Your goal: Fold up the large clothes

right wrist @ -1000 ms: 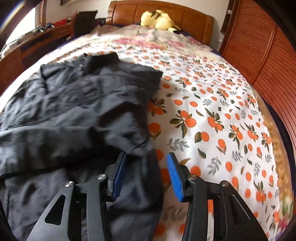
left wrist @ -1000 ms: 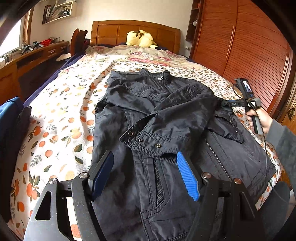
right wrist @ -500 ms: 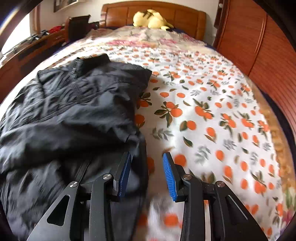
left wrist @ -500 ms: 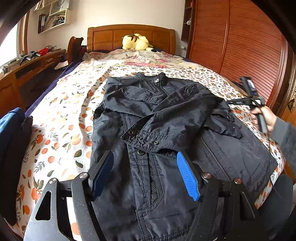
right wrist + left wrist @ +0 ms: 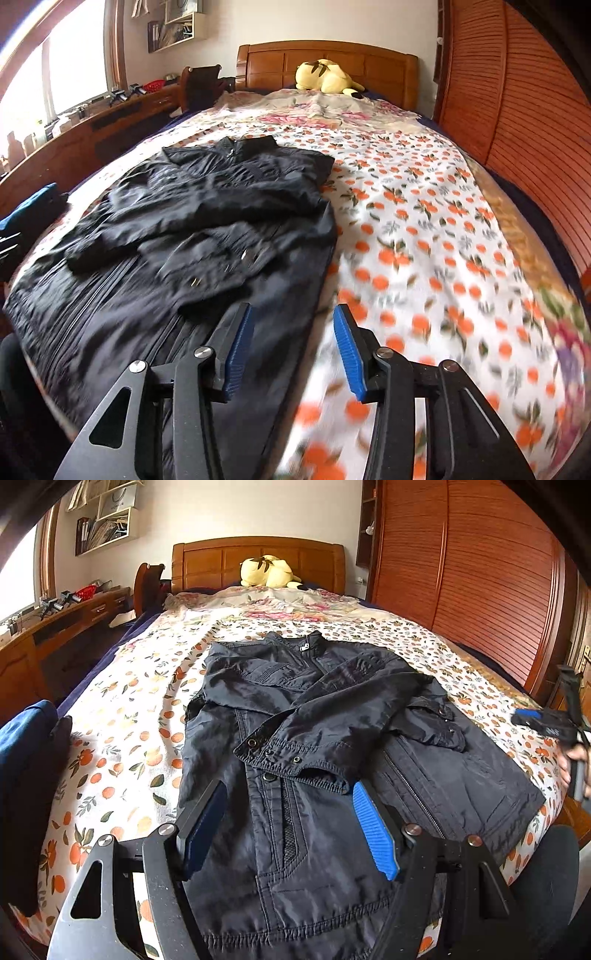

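A black jacket [image 5: 317,746] lies flat on the bed, collar toward the headboard, both sleeves folded across its chest. My left gripper [image 5: 291,827] hovers open above the jacket's lower front, nothing between its blue pads. In the left wrist view the right gripper [image 5: 546,723] shows at the far right edge, held in a hand beside the bed. In the right wrist view the jacket [image 5: 192,236] fills the left half. My right gripper [image 5: 293,350] hangs over the jacket's right hem edge, its jaws opening and empty.
The bed has an orange-print sheet [image 5: 122,738] and a wooden headboard [image 5: 258,561] with a yellow plush toy [image 5: 267,572]. A blue and black folded pile [image 5: 26,775] sits at the left edge. A wooden desk [image 5: 55,627] runs along the left, a slatted wardrobe [image 5: 480,572] along the right.
My right gripper has pulled back from the jacket's shoulder area toward the foot of the bed and its jaws have widened. The left gripper has drawn back a little; more of the hem shows.
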### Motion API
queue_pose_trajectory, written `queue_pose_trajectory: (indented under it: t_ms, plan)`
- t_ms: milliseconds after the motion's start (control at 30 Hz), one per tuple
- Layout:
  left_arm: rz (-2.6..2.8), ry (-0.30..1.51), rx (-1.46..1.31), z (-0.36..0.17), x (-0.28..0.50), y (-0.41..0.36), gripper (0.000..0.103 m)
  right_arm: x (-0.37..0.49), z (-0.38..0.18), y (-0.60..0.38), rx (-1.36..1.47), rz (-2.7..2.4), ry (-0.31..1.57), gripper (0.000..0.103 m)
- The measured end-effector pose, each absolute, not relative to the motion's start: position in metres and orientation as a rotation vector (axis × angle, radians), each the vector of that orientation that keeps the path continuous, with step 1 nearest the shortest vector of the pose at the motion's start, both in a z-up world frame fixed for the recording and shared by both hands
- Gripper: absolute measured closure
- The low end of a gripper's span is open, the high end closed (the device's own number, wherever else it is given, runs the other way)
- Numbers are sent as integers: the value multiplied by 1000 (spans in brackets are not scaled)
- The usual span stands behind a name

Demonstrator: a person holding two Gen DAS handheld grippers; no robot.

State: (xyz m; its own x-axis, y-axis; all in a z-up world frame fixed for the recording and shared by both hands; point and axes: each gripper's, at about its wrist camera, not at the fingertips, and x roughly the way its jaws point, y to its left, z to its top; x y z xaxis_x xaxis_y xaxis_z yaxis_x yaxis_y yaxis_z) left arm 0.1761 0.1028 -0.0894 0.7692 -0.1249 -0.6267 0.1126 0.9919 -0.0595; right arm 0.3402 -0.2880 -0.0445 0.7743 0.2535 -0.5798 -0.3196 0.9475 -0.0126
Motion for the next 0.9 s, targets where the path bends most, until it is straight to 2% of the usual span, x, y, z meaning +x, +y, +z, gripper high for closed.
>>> queue_pose_trajectory:
  t_ms: [267,667,767,900]
  plan:
    - [-137,696,-35,-94,162,107,31,300,-70,-281,-120,299,675,50]
    - [-43,778,-15,-116,149,144,31,307,-97,-264,-152,312,725,50]
    - [-25,825,-10,-130,146,154,25,308,-103,-262,-145,306,712,47]
    - [-5,886,-19,-147,142,165,24,305,-108,-261,-138,302,698,46]
